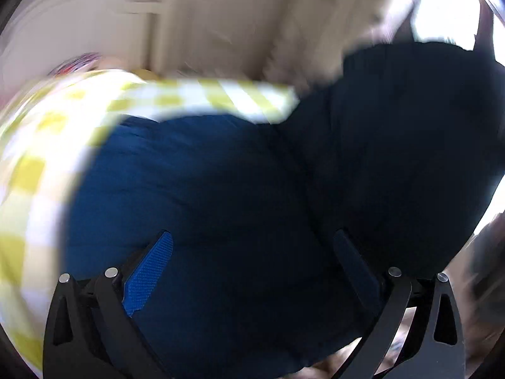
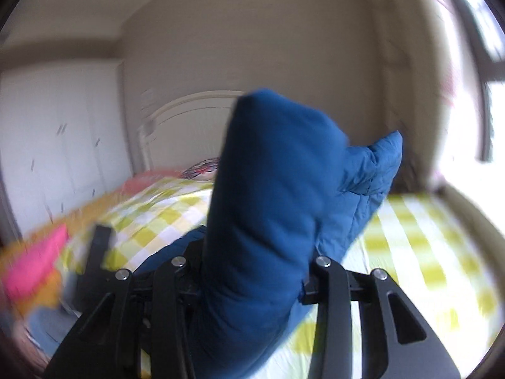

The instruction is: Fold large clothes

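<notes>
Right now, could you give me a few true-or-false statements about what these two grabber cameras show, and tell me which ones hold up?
1. The right gripper is clamped on a thick roll of the blue padded jacket. True.
2. The left gripper is pinched shut on the jacket. False: its blue-padded fingers stand wide apart, with blue fabric filling the view beyond them.
3. The bed sheet is plain white. False: it is yellow-green and white checked.
4. A white headboard stands behind the jacket in the right wrist view. True.
5. The jacket lies flat and fully folded. False: part of it is lifted up off the bed.
</notes>
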### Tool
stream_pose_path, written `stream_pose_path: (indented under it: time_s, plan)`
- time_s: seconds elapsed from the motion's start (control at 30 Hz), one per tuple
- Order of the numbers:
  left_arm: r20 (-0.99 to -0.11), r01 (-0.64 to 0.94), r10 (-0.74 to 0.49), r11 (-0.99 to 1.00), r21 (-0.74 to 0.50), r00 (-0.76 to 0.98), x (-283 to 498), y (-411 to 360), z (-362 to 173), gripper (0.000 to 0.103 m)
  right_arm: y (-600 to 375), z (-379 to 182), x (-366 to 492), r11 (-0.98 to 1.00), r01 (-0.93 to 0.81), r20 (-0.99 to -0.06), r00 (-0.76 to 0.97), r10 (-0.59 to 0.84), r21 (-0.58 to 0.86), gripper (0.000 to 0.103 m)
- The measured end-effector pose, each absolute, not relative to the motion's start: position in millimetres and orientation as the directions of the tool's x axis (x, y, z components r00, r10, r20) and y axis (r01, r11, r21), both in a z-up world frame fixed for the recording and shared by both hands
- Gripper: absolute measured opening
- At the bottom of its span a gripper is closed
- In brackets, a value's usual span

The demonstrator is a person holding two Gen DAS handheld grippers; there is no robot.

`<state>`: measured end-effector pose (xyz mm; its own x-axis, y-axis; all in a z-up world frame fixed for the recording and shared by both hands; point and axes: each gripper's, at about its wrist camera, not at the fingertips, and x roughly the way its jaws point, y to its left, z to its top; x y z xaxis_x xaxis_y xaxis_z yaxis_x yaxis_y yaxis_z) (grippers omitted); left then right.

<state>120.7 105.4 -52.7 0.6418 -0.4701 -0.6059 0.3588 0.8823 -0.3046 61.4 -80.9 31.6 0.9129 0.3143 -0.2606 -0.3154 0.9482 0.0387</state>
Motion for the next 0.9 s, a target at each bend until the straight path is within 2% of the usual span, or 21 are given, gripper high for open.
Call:
stream_pose_path:
  time_s: [0.13, 0.2, 0.3, 0.37, 0.47, 0.53, 0.8, 0.83, 0.9]
  plan:
    - [-0.452, 0.267, -0.593, 0.756, -0.598, 0.667, 134.9, 212.9, -39.9, 0.098, 14.6, 21.0, 69.4, 0.878, -0.427, -0.307, 0.883, 0.355, -0.214, 0.036]
    - [-0.368, 0.26, -0.691, 0.625, -0.736, 0.622, 145.8, 256.1, -50.6, 0.098, 77.8, -11.2, 75.5, 0.784, -0.476, -0.392, 0.861, 0.323, -0.399, 0.036]
    - [-0.34, 0.215, -0.726, 0.553, -0.805, 0.598, 153.4, 283.8, -69.0, 0.098, 142.4, -82.3, 82.1, 0.597, -0.533, -0.512, 0.829, 0.226, -0.6, 0.039]
    - [-0.338, 0.196, -0.749, 0.524, -0.829, 0.57, 158.8, 289.2, -81.1, 0.098, 163.9, -117.8, 70.8, 0.49, -0.458, -0.436, 0.884, 0.167, -0.741, 0.038]
    - [-0.343, 0.208, -0.777, 0.51, -0.835, 0.528, 167.1, 280.3, -84.9, 0.098, 149.4, -104.8, 74.8, 0.554, -0.499, -0.468, 0.858, 0.21, -0.666, 0.037]
    - [-0.356, 0.245, -0.786, 0.526, -0.814, 0.506, 174.0, 270.1, -71.2, 0.098, 140.9, -99.6, 72.9, 0.579, -0.491, -0.447, 0.864, 0.23, -0.651, 0.035]
    - [-0.571, 0.354, -0.738, 0.674, -0.648, 0.36, 237.6, 193.7, -55.0, 0.098, 130.2, -90.9, 66.3, 0.621, -0.484, -0.389, 0.873, 0.293, -0.617, 0.033]
    - [-0.606, 0.361, -0.71, 0.704, -0.611, 0.358, 243.6, 184.2, -55.0, 0.095, 126.1, -92.4, 60.8, 0.617, -0.487, -0.385, 0.872, 0.302, -0.618, 0.033]
    - [-0.635, 0.354, -0.686, 0.727, -0.588, 0.355, 252.0, 175.4, -56.9, 0.054, 126.8, -90.0, 61.5, 0.617, -0.488, -0.379, 0.872, 0.309, -0.618, 0.033]
